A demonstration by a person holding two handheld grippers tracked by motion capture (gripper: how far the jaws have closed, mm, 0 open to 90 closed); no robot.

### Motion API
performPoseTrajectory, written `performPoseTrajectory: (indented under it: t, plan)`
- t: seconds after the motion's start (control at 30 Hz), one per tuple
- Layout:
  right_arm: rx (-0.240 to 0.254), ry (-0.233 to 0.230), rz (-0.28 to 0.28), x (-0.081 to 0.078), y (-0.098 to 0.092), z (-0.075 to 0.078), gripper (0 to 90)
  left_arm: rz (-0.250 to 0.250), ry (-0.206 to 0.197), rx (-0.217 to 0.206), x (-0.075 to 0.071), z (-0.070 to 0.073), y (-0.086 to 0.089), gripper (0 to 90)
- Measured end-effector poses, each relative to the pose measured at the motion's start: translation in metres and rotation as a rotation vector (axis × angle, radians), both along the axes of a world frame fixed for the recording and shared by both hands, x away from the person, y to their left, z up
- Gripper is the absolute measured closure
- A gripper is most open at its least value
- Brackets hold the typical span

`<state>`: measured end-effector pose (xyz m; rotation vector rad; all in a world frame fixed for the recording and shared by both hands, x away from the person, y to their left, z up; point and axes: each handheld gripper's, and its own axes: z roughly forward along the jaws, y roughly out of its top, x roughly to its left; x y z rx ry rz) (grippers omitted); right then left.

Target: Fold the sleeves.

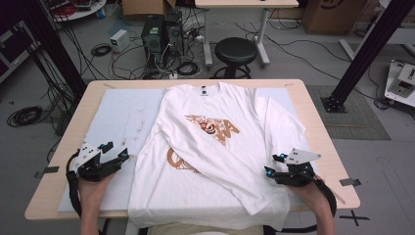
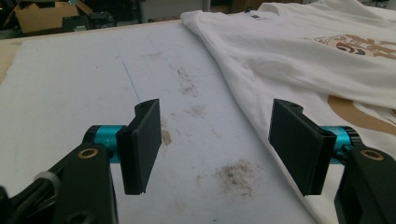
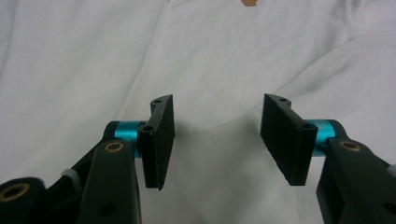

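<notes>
A white long-sleeved shirt (image 1: 210,161) with an orange-brown print lies face up on a stained white mat (image 1: 122,112), collar toward the far edge. One sleeve is folded diagonally across the front toward the near right corner. My left gripper (image 1: 116,151) rests on the mat just left of the shirt's side edge, jaws open and empty. In the left gripper view, the left gripper (image 2: 215,112) stands over bare mat (image 2: 70,79), with the shirt (image 2: 289,51) to its right. My right gripper (image 1: 273,164) hovers at the shirt's near right side. Its jaws (image 3: 218,105) are open over white cloth (image 3: 93,56), with nothing pinched.
The mat covers most of a wooden table (image 1: 63,147). Beyond the far edge are a black stool (image 1: 236,51), a computer tower (image 1: 152,33) and loose cables on the floor. Black frame posts (image 1: 372,44) stand at both sides.
</notes>
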<state>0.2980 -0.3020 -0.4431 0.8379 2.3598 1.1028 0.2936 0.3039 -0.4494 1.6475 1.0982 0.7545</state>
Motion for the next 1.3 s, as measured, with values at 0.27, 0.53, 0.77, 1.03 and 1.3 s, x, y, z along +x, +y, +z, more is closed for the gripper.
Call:
performPoseTrajectory:
  t: [0.27, 0.53, 0.77, 1.03, 1.3]
  plan:
    - [-0.004, 0.003, -0.049, -0.005, -0.019, 0.003, 46.7, 0.001, 0.002, 0.0, 0.0, 0.0, -0.001, 34.7]
    - [-0.015, 0.074, -0.067, -0.001, -0.028, -0.007, 52.0, 0.002, 0.007, 0.005, 0.0, 0.0, -0.001, 34.7]
    - [0.024, 0.101, -0.067, 0.0, -0.037, -0.008, 63.0, 0.0, 0.004, 0.008, 0.0, 0.0, -0.001, 34.7]
    - [0.054, 0.105, -0.034, -0.001, -0.039, -0.008, 82.5, 0.007, 0.006, 0.006, 0.0, 0.0, -0.001, 34.7]
    - [0.071, 0.072, -0.091, -0.002, -0.046, -0.005, 89.7, 0.007, 0.006, 0.007, 0.001, 0.0, -0.001, 34.7]
